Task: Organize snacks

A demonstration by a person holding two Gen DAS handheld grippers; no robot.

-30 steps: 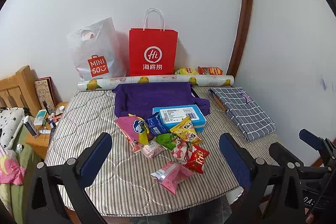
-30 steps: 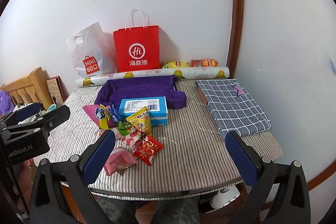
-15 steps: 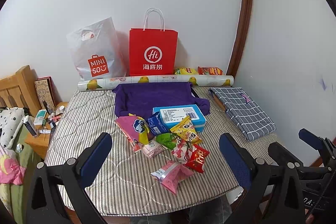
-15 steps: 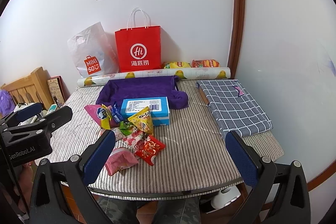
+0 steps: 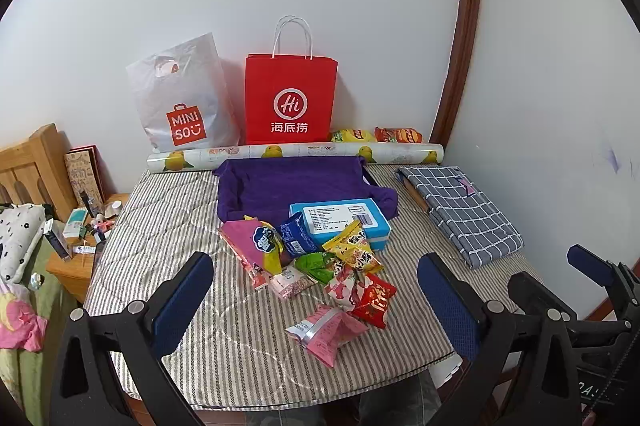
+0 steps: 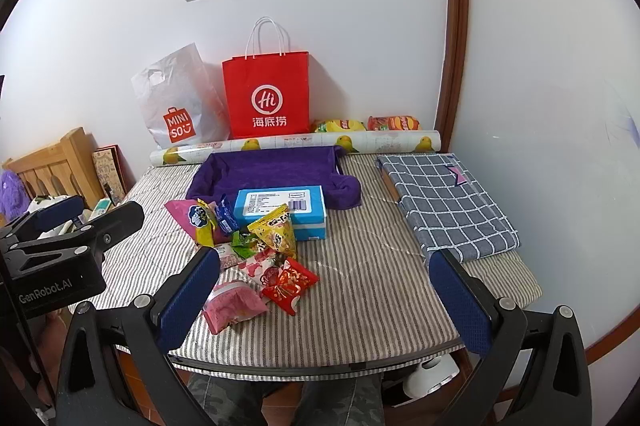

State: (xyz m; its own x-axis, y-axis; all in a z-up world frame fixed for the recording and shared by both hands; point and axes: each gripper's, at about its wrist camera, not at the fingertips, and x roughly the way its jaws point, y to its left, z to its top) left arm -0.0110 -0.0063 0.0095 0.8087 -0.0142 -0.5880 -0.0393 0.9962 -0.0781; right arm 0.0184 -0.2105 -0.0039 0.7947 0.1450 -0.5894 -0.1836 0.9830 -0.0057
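Striped-cloth counter (image 5: 168,218) stood against white wall. Red paper bag (image 5: 290,100) at back served as landmark. Snack pile (image 5: 320,258) lay before it, beside blue box (image 5: 340,222) on purple cloth (image 5: 288,182). Checked cloth (image 5: 460,210) to bag's right. Left gripper (image 5: 316,302) and right gripper (image 6: 324,298) both gaped wide, empty, above near edge.

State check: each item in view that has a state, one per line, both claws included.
left claw: open, empty
right claw: open, empty
red paper bag: upright against the wall
white plastic bag: upright, leaning on the wall
paper roll: rolled up, lying flat
purple cloth: spread out
blue box: closed, flat
checked cloth: folded
snack packets: loose pile, sealed
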